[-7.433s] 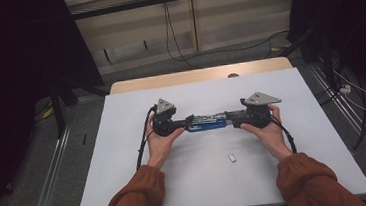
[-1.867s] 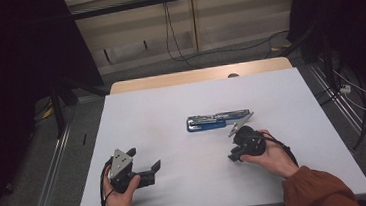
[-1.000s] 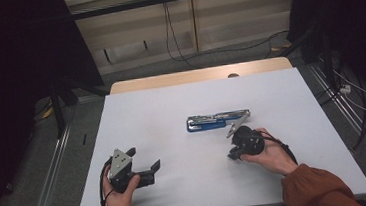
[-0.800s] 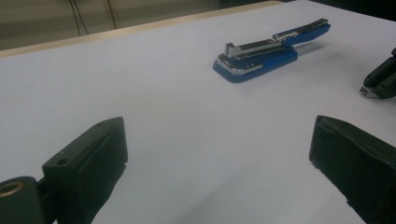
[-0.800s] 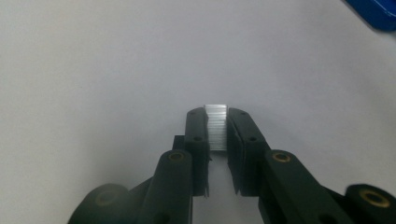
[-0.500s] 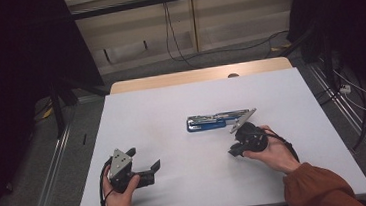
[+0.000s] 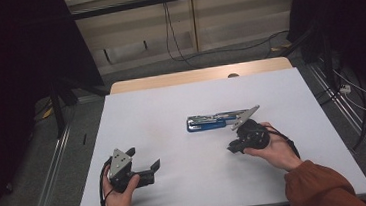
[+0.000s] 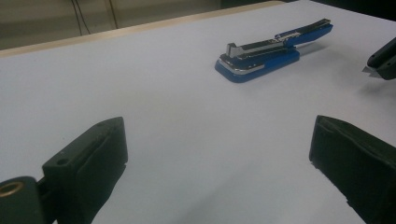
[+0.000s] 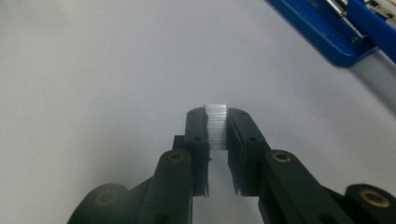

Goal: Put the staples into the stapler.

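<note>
Stapler [image 7: 211, 121] lies open at frame centre on the table [image 7: 170, 99], long axis left-right. Right hand-held gripper [image 7: 235, 147], just below its right end and nearer, pinches a staple strip [image 9: 217, 126]. Left hand-held gripper [image 7: 143, 162], lower left, is spread, empty.

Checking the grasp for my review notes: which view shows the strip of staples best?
The right gripper view: the strip of staples sits close up, clamped between the right hand-held gripper's jaws. In the high view the hand-held gripper hides it. The left gripper view catches just a small pale tip at its right edge.
</note>
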`<state>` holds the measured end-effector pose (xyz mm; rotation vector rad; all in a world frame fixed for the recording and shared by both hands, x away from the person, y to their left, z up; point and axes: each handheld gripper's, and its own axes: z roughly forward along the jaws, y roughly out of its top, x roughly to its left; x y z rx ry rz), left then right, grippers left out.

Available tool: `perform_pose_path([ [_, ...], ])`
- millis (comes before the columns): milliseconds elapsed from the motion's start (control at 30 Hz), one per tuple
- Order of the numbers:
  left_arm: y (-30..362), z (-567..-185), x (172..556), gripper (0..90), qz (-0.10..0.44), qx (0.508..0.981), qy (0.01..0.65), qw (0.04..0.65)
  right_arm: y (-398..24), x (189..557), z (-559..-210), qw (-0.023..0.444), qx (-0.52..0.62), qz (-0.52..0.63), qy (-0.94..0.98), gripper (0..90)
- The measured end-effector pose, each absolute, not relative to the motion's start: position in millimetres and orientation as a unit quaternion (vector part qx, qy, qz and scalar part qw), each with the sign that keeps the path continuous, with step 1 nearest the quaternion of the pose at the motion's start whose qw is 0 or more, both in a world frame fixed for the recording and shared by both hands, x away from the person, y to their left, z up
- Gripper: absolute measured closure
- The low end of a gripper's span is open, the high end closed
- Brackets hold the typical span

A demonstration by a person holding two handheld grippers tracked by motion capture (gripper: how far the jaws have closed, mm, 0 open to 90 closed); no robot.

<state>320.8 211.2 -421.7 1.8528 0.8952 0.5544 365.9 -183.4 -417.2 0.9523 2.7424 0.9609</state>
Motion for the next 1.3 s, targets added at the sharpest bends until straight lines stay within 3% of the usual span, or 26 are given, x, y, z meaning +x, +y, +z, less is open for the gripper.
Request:
perform_pose_path([
  [1300, 213.1, -420.9, 319.5, 4.6, 0.232, 0.757, 0.371, 0.486, -167.3, 407.1, -381.8, 0.088, 0.288, 0.353, 0.886, 79.2],
])
